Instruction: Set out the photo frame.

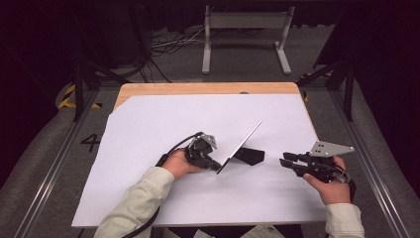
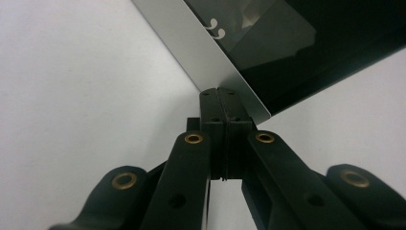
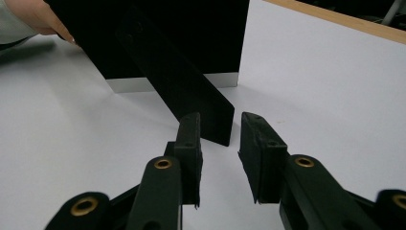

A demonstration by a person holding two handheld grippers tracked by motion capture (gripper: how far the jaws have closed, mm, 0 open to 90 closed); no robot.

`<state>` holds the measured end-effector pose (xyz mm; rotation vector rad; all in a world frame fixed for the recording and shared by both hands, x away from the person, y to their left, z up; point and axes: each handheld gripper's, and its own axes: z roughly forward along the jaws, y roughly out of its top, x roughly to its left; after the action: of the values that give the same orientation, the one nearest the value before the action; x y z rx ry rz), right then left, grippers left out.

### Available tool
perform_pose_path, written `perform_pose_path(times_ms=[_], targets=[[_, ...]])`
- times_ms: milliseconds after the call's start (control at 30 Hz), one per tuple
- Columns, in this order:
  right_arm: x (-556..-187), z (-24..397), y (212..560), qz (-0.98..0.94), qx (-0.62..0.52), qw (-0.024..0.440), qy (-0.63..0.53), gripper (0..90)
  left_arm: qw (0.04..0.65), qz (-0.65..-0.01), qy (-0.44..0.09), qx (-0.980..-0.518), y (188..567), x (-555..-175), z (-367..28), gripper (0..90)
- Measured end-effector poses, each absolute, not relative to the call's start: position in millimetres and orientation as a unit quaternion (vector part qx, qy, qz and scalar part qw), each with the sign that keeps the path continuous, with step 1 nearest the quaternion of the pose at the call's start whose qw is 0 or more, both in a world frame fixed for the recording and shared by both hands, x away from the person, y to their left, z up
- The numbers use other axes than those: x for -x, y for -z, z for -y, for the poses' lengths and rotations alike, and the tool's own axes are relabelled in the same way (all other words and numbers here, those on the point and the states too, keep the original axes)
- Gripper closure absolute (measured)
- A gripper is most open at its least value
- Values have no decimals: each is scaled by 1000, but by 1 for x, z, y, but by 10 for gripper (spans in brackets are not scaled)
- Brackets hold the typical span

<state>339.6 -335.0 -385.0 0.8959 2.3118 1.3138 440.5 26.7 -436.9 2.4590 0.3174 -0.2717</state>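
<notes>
A: Two grippers on the white sheet (image 1: 148,148) that covers the wooden table (image 1: 198,88). What is in the left gripper (image 1: 216,165)?

B: A picture frame (image 1: 243,143), silver edge, dark glass. Jaws clenched on its lower corner. In the left gripper view the pads (image 2: 221,108) meet tight on the silver border (image 2: 191,45), no gap showing.

A: Where does the frame sit?

B: Near the middle of the sheet, tilted, leaning back on its black stand leg (image 1: 250,155). Bottom edge looks to be on the sheet, but that contact is small in the high view, so I can't be sure.

A: And the right gripper (image 1: 286,163)?

B: Released. Jaws apart, nothing between them. It lies low at the right side of the sheet, held by the right hand (image 1: 331,187), grey three-cornered plate (image 1: 331,148) on top, tips pointing toward the frame.

A: Touching the frame?

B: No. In the right gripper view its fingertips (image 3: 189,139) are just short of the stand leg (image 3: 191,96), which slants down to the sheet in front of them. Black back of the frame (image 3: 191,28) behind it, silver strip along the bottom.

A: Anything else?

B: Left hand (image 1: 181,162) wraps the left gripper, pale sleeve (image 1: 138,203), cable trailing off toward the table's near edge. Grey metal stand (image 1: 245,34) on the floor beyond the table.
</notes>
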Motion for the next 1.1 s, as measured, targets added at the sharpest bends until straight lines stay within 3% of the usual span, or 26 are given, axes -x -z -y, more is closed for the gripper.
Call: perform_pose_path(times_ms=[1100], targets=[[-328,348,381,-802,-336,162,-468,690,290,-37,117,-949,434,-414,17,900]])
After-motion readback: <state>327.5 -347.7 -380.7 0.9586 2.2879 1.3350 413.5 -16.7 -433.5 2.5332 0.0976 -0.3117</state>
